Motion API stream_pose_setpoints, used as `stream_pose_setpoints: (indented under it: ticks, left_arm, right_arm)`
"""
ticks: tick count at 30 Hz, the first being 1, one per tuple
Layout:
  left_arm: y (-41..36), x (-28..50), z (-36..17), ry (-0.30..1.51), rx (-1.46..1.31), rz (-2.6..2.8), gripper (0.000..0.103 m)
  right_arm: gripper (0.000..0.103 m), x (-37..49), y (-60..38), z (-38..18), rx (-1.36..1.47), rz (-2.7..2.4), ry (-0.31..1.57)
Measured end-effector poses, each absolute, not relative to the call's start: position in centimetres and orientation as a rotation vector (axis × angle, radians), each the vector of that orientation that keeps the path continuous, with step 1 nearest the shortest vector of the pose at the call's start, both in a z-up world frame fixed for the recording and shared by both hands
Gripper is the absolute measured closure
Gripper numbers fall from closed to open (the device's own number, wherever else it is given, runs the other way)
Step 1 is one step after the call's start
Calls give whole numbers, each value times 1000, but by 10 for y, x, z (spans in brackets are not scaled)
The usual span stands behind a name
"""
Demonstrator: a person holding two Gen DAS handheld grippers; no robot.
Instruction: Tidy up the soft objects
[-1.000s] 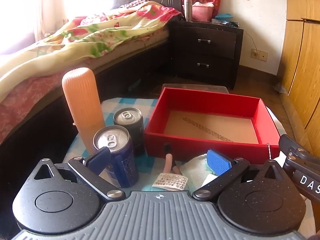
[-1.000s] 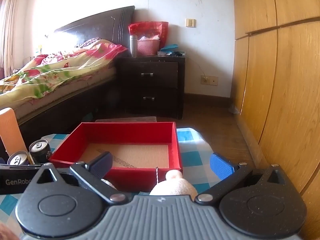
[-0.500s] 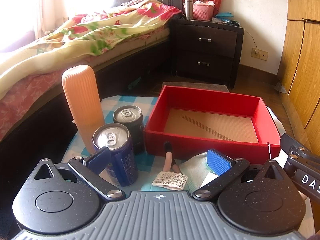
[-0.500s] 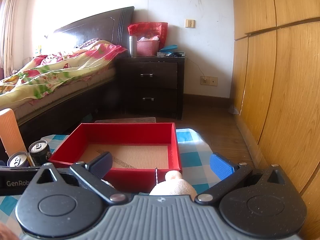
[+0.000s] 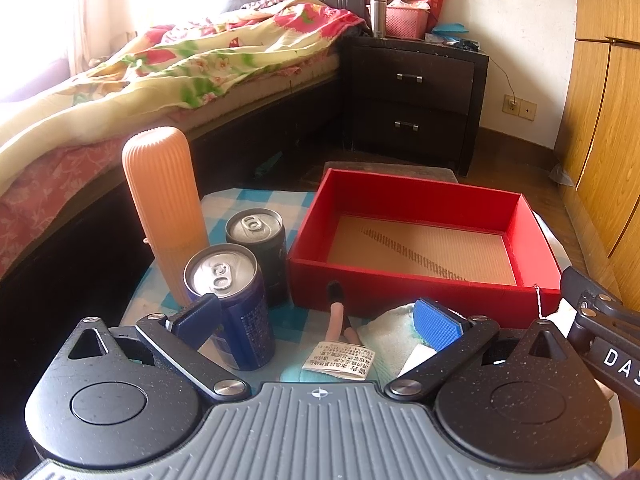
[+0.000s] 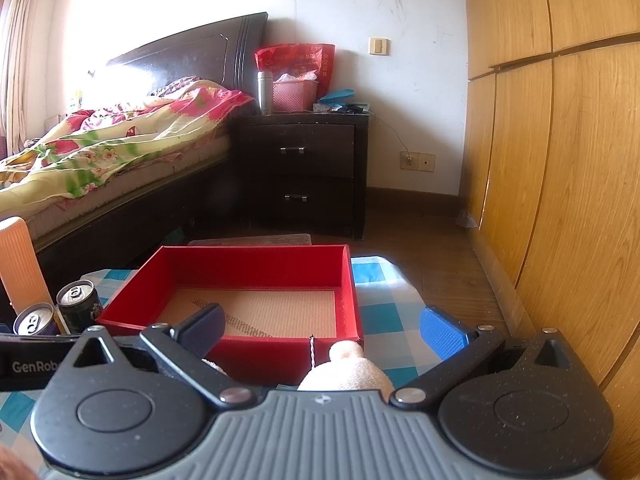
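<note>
Two soft toys lie before one red box — both grippers spread, holding nothing.

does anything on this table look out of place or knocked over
Nothing is spilled or toppled. Both cans and the orange bottle stand upright. The red box is empty, while the soft toys lie loose in front of it.

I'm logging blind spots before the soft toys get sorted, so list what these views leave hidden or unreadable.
- Cream plush toy: right wrist view, lower part hidden behind the right claw body.
- Pale green soft item: left wrist view, partly covered by the left claw pad; its shape is unclear.
- Printed tag: left wrist view, text too small.
- Orange ribbed bottle: right wrist view, cut off by the left edge.
</note>
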State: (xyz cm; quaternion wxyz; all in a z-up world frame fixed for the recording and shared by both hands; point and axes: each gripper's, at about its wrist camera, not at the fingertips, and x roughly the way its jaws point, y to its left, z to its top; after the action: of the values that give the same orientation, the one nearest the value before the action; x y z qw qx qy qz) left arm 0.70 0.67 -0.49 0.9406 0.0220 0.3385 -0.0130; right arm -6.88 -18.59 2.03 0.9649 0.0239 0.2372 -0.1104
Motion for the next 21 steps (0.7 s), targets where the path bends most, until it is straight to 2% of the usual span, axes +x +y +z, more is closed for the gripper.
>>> stream_pose_setpoints:
  ticks: [21]
  left_arm:
    - [7,7,-7,691,45,-24,5]
  right_arm:
    - [18,-68,-185,19,48,-225,485]
